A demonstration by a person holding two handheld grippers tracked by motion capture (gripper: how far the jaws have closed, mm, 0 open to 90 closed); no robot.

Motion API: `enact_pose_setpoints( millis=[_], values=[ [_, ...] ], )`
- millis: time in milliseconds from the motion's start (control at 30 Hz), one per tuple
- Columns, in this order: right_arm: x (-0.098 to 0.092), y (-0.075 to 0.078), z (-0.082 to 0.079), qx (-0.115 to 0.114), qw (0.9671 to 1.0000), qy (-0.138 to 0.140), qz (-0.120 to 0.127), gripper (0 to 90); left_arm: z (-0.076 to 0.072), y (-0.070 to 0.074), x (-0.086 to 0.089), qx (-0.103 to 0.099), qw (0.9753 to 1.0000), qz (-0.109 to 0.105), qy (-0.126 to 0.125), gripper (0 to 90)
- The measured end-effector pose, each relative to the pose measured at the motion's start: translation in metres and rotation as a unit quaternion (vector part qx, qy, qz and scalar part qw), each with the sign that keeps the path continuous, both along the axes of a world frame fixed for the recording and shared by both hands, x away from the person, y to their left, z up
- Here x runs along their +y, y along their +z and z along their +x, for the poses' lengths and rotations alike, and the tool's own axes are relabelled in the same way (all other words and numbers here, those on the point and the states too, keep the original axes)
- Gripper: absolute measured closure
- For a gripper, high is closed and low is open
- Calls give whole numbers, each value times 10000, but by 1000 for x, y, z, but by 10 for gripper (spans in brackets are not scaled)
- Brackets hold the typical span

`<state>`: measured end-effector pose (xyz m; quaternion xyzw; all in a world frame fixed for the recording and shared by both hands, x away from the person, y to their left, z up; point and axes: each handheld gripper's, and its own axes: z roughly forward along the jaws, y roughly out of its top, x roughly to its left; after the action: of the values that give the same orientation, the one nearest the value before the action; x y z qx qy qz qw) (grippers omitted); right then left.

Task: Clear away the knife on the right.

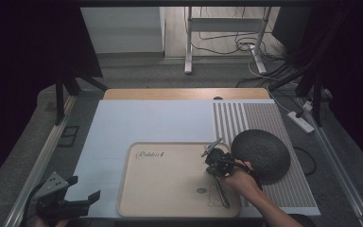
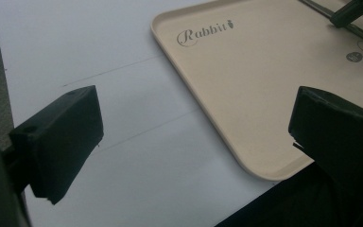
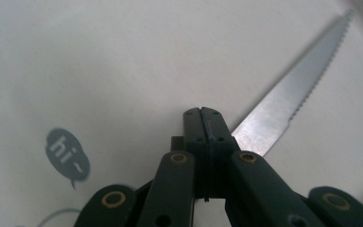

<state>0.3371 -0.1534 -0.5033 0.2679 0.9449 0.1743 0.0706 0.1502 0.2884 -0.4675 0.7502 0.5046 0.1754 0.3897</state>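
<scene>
A beige tray (image 1: pixel 170 175) printed "Rabbit" lies on a white board (image 1: pixel 142 123). A serrated knife blade (image 3: pixel 288 94) runs out from under my right gripper (image 3: pixel 203 113) toward the upper right; the jaws are pressed together with nothing between them. In the high view that gripper (image 1: pixel 212 156) sits over the tray's right part, held by a hand, with the silver blade (image 1: pixel 211 147) beyond its tip. My left gripper (image 1: pixel 85 187) stands open and empty near the board's front left corner. Its own view has its jaws (image 2: pixel 196 118) wide apart over the board and the tray's corner (image 2: pixel 246 156).
A dark round dome-shaped object (image 1: pixel 260 153) rests on a grey striped mat (image 1: pixel 260 118) just right of the tray. A small "hi" speech-bubble print (image 3: pixel 68 153) marks the tray surface. Table frame rails run along both sides; cables and a desk leg lie on the floor beyond.
</scene>
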Motion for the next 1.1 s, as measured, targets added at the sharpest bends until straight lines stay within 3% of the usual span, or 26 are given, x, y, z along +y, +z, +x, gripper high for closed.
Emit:
enact_pose_setpoints(
  millis=[367, 600, 1100],
  values=[
    [-33, 1, 1, 149, 9993, -312, 139, 900, 0, 0, 0, -3, 10000, -15, 8, 41],
    [-45, 2, 0, 251, 9989, -365, 172, 900, 0, 0, 0, 5, 10000, -16, 8, 41],
    [-47, 4, 4, 446, 9975, -498, 231, 888, 1, 0, 1, 19, 10000, -28, -9, 43]
  ],
)
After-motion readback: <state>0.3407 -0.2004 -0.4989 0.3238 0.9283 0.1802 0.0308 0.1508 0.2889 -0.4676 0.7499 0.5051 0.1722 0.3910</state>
